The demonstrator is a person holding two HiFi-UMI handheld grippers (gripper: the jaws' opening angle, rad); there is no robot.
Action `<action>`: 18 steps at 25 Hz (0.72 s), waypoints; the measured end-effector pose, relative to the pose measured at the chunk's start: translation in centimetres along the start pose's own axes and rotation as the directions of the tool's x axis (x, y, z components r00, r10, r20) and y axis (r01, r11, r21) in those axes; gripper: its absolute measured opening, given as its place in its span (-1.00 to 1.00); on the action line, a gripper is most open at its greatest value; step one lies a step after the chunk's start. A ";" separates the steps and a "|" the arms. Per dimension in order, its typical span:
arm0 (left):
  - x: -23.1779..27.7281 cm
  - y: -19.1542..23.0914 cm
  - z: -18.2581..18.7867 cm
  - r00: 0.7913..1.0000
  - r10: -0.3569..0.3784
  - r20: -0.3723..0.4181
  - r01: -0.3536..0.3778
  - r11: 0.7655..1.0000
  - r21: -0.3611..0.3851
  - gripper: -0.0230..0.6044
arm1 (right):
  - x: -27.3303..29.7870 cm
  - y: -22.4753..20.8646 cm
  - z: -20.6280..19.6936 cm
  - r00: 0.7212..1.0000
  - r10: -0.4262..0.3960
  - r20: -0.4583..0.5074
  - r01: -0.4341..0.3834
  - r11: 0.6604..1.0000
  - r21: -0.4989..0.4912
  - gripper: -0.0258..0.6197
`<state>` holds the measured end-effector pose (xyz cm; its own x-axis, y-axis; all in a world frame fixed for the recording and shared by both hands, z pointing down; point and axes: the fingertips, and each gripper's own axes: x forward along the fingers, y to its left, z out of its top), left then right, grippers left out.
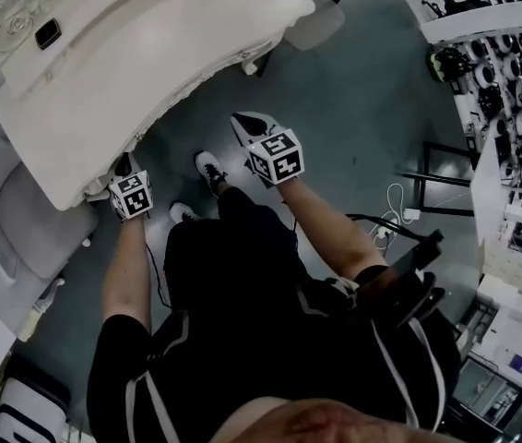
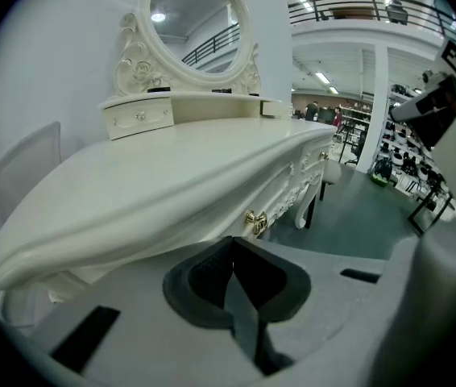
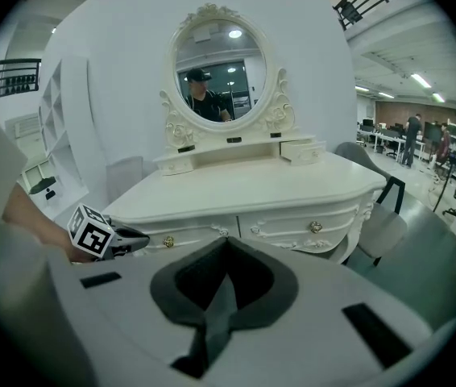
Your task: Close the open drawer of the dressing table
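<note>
left claw [image 1: 124, 168], jaws together and empty, sits at the drawer front [image 3: 192, 234] of the cream carved dressing table [image 1: 150, 53], likely to push it shut; right claw [image 1: 248, 127], also closed, hangs clear of it.

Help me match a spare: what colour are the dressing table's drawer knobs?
Gold knobs on the cream-white dressing table; clearest in the right gripper view.

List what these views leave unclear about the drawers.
- Head view: the drawer fronts are hidden beneath the dressing table top.
- Left gripper view: the overhanging tabletop edge hides the drawer; only a gold knob shows.
- Right gripper view: the left gripper overlaps the left drawer, so whether they touch cannot be told.
</note>
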<state>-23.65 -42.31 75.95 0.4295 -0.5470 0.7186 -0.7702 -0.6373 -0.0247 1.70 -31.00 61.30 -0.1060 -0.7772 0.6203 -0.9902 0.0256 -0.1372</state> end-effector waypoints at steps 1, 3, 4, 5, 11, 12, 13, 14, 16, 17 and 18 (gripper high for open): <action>-0.5 -0.2 0.0 1.000 -0.013 0.003 0.013 1.000 -0.001 -0.91 | -0.5 0.1 0.0 1.000 -0.007 0.007 0.007 1.000 0.005 -0.91; -1.7 -1.2 0.7 0.998 -0.051 0.025 0.050 0.998 0.026 -0.91 | -1.5 0.4 0.3 0.999 -0.020 0.030 0.020 1.000 0.019 -0.91; -2.4 -1.8 1.3 0.996 -0.073 0.044 0.071 0.996 0.045 -0.91 | -2.0 0.4 0.5 0.999 -0.028 0.042 0.027 0.999 0.026 -0.91; -3.1 -2.5 2.1 0.993 -0.095 0.069 0.090 0.994 0.060 -0.91 | -2.5 0.5 0.6 0.998 -0.037 0.053 0.035 0.999 0.034 -0.91; -8.2 -4.7 6.9 0.967 -0.173 0.187 0.158 0.983 0.091 -0.91 | -5.9 1.6 2.6 0.991 -0.054 0.119 0.047 0.997 0.058 -0.91; -9.2 -4.7 7.7 0.962 -0.180 0.205 0.164 0.982 0.094 -0.91 | -6.6 1.9 3.3 0.990 -0.050 0.133 0.044 0.998 0.050 -0.91; -10.4 -4.8 8.5 0.958 -0.185 0.220 0.168 0.981 0.094 -0.91 | -7.3 2.3 4.1 0.988 -0.045 0.147 0.039 0.998 0.043 -0.91; -11.5 -4.9 9.2 0.954 -0.189 0.234 0.171 0.981 0.093 -0.91 | -8.2 2.6 4.9 0.986 -0.040 0.163 0.034 0.999 0.037 -0.91; -13.9 -5.4 11.2 0.942 -0.197 0.271 0.178 0.979 0.096 -0.91 | -9.8 3.0 6.6 0.979 -0.024 0.201 0.018 0.999 0.030 -0.91; -15.0 -5.5 12.4 0.934 -0.201 0.295 0.178 0.978 0.105 -0.91 | -10.4 3.1 7.5 0.975 -0.014 0.223 0.008 1.000 0.028 -0.91; -16.1 -5.6 13.7 0.925 -0.206 0.320 0.177 0.977 0.117 -0.91 | -10.9 3.2 8.4 0.970 -0.004 0.242 -0.002 1.000 0.027 -0.91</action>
<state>-19.75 -37.34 54.96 0.7065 -0.5486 0.4471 -0.6216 -0.7831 0.0212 0.41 -27.75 47.63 -0.0767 -0.9061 0.4160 -0.9871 0.0103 -0.1595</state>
